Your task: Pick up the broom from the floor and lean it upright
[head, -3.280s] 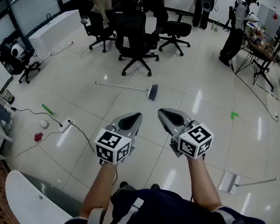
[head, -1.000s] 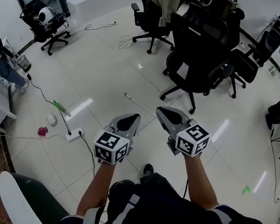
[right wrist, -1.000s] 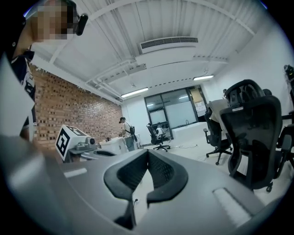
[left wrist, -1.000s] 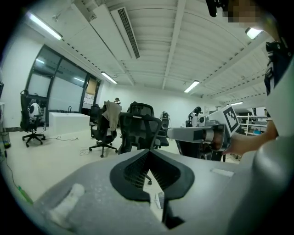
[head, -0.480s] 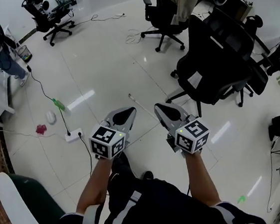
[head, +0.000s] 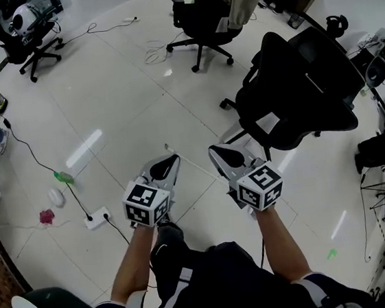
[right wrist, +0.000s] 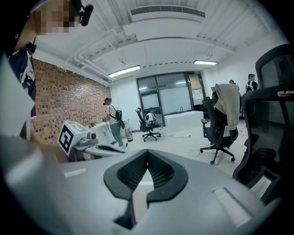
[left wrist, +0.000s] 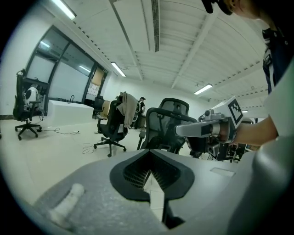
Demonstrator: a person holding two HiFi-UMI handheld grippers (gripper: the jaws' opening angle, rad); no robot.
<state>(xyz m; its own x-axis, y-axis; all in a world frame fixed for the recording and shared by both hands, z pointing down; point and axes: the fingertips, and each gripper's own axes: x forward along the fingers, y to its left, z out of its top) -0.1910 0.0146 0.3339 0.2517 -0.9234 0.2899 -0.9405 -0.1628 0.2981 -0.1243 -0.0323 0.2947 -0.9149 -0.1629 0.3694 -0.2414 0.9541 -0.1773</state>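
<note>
Above the glossy white tiled floor (head: pixel 125 109), both forearms reach forward side by side. The left gripper (head: pixel 165 164) and right gripper (head: pixel 224 155) tilt slightly down, each with its ribbed black jaws closed tip to tip on nothing. Only the head view shows the broom (head: pixel 178 153). Its thin white handle lies on the floor between the tips, near a black mesh chair (head: pixel 296 96).

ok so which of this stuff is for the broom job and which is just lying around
For the job:
- broom handle on the floor
- left tongs, shut, empty
- right tongs, shut, empty

Just lying about:
- nearest office chair
- power strip
- pink scrap
</note>
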